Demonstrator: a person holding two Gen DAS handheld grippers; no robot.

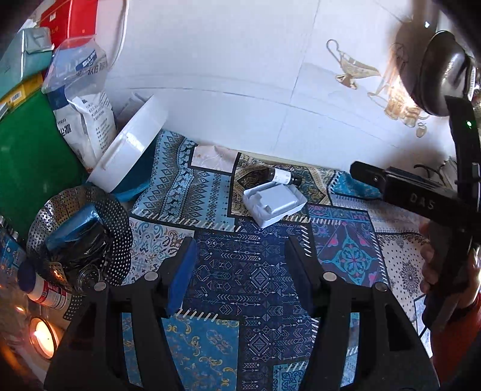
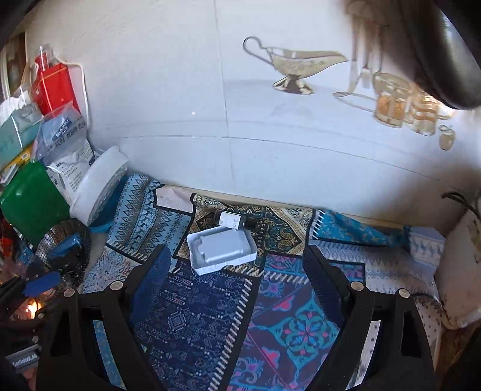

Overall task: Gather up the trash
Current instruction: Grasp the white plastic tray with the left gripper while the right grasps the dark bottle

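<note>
A white moulded packaging tray [image 1: 274, 204] lies on the patterned blue cloth, with a small dark brown bottle [image 1: 278, 175] on its side just behind it. Both show in the right wrist view: tray [image 2: 222, 250], bottle [image 2: 231, 221]. My left gripper [image 1: 240, 264] is open and empty, just short of the tray. My right gripper [image 2: 237, 270] is open and empty, with the tray between and just beyond its fingertips. A perforated steel basket [image 1: 78, 237] at the left holds a blue packet and black plastic. The right gripper's body [image 1: 421, 195] shows at the right of the left wrist view.
A white round tub [image 1: 129, 153] leans at the back left by a plastic bag [image 1: 84, 99], a green box [image 1: 27, 156] and a red box [image 1: 72, 18]. A lit candle [image 1: 42, 337] and a small jar [image 1: 45, 288] sit at the front left. A wall rises behind.
</note>
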